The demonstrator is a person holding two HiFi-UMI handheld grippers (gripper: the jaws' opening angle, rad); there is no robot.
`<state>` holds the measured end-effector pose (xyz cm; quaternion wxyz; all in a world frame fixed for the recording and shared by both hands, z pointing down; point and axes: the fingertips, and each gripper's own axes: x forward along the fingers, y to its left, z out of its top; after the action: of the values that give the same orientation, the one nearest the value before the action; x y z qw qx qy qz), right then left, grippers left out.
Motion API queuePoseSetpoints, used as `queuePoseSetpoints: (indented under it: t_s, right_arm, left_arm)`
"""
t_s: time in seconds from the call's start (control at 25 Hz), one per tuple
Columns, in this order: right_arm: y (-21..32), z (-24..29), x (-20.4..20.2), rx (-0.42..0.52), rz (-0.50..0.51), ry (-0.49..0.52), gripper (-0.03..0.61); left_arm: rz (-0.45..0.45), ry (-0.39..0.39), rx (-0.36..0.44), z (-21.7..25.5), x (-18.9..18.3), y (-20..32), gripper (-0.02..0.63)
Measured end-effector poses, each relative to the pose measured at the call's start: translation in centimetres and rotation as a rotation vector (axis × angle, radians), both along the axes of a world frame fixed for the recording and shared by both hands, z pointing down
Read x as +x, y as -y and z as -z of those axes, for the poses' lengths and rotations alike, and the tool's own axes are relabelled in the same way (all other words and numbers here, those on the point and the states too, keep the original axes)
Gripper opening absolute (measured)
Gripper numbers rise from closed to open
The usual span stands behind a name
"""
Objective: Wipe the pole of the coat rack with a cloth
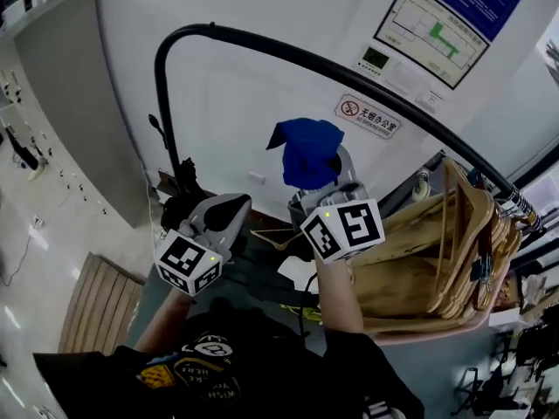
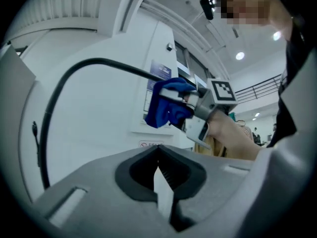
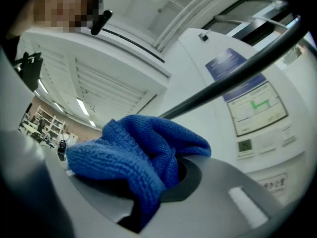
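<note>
Right gripper: we hold our right gripper [image 1: 327,190] up toward the wall, its jaws pinching a blue cloth [image 3: 141,157]. Its marker cube [image 1: 343,230] faces the head camera, and our forearm [image 1: 336,295] runs back from it.
Cloth: it is bunched and knit-textured. It spills over the top of the jaws and hides the gap between them.
Left gripper: our left gripper [image 2: 163,190] sits lower and to the left of the right one. Its jaws are pressed together with nothing between them, and it points up toward the cloth from well apart.
Pole: the black pole [image 1: 288,49] rises on the left, bends over and slopes down to the right, beyond both grippers.
Cloth and pole: in the head view the cloth sits below the pole with white wall [image 1: 227,103] showing between them. In the right gripper view the pole comes out from behind the cloth. We cannot tell whether they touch.
Hangers: a thick bunch of wooden hangers [image 1: 445,251] hangs at the pole's right end, just right of our forearm.
Wall fittings: a no-smoking sign [image 1: 367,116] is fixed under the pole's slope, and a framed chart [image 1: 432,29] is above it.
Left side: a grey panel [image 1: 79,103] stands left of the pole. A slatted board [image 1: 96,299] lies on the floor near it.
</note>
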<state>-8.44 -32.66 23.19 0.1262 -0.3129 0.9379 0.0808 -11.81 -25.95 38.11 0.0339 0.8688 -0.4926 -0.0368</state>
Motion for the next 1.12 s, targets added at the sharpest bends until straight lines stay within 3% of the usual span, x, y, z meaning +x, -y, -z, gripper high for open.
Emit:
queuePoseSetpoints:
  t_s: [0.2, 0.44, 0.72, 1.12]
  right_arm:
    - [-2.2, -8.3, 12.1, -0.14, -0.248, -0.001, 0.026]
    - [-4.9, -18.4, 20.6, -0.369, -0.448, 0.031, 0.025]
    - [-6.0, -17.3, 20.3, -0.253, -0.47, -0.06, 0.025]
    - [-5.9, -19.4, 19.5, -0.301, -0.446, -0.049, 0.025]
  left_arm:
    - [-0.176, -0.128, -0.013, 0.1, 6.0, 1.1, 0.002]
    - [-0.23, 0.011, -0.006, -1.9, 11.7, 1.2, 0.002]
    - [-0.284, 0.062, -0.01, -2.6, 13.8, 0.1, 0.002]
    - [-0.264, 0.0, -0.009, -2.6, 12.7, -0.1, 0.002]
